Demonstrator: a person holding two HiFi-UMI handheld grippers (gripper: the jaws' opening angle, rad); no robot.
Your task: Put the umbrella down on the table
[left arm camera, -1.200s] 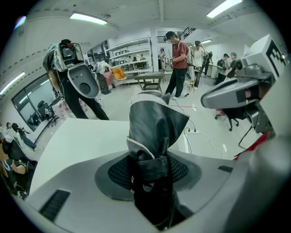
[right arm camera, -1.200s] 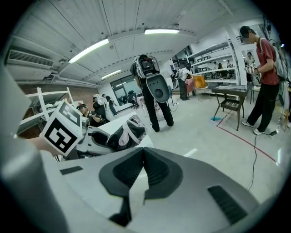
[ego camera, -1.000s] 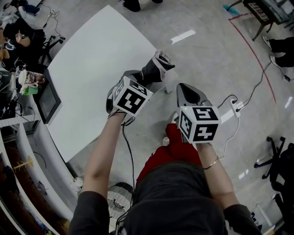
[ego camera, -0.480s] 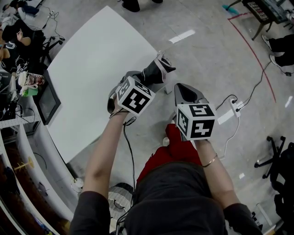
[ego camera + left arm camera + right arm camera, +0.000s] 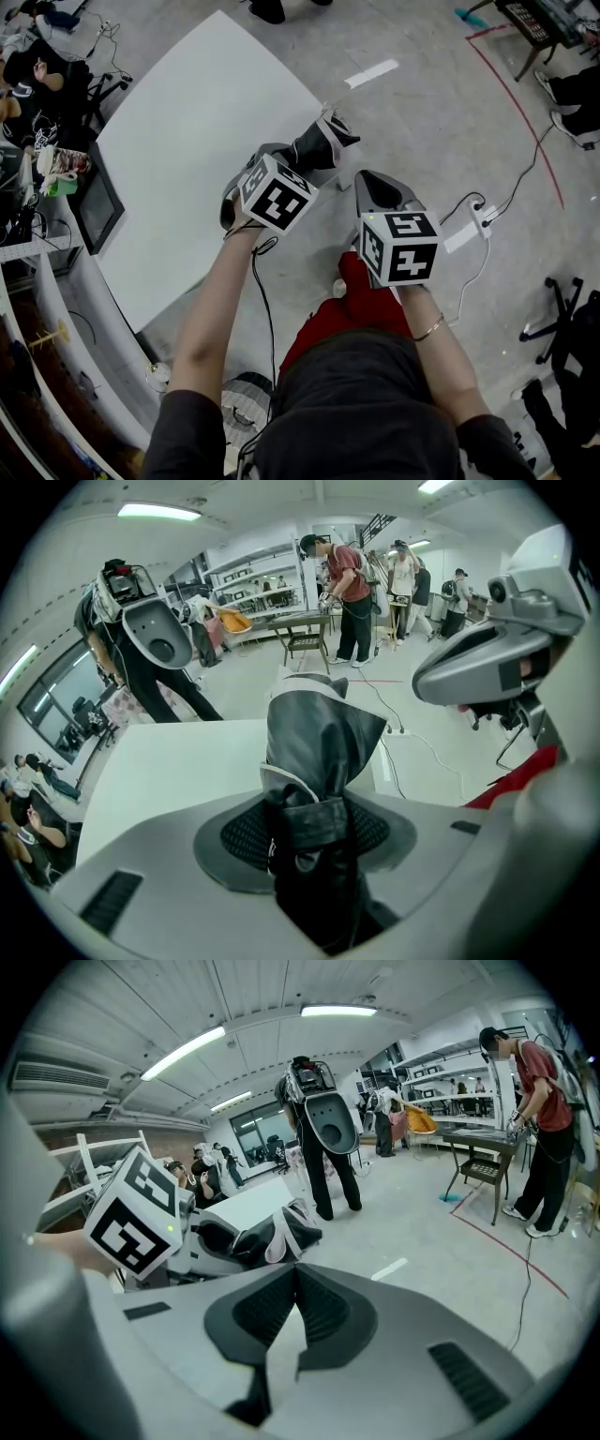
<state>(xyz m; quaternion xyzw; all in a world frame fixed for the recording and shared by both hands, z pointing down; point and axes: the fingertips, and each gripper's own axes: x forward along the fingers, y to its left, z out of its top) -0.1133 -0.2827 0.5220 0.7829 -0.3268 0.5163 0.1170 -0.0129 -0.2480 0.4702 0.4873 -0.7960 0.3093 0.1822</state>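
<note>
Left tongs (image 5: 309,834) tight around a folded black umbrella (image 5: 323,733), white table (image 5: 159,771) just beyond.

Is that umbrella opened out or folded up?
Folded up. The umbrella is a tight dark bundle with a strap wrapped round it, and no canopy is spread.

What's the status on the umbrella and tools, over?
Left tool clamped on umbrella, jaws just eased slightly; right tool shut, empty. Umbrella in the air beside table edge, not down. Nothing in the way.

Left gripper (image 5: 305,841) jaws just a touch wider, umbrella (image 5: 323,733) between them.
</note>
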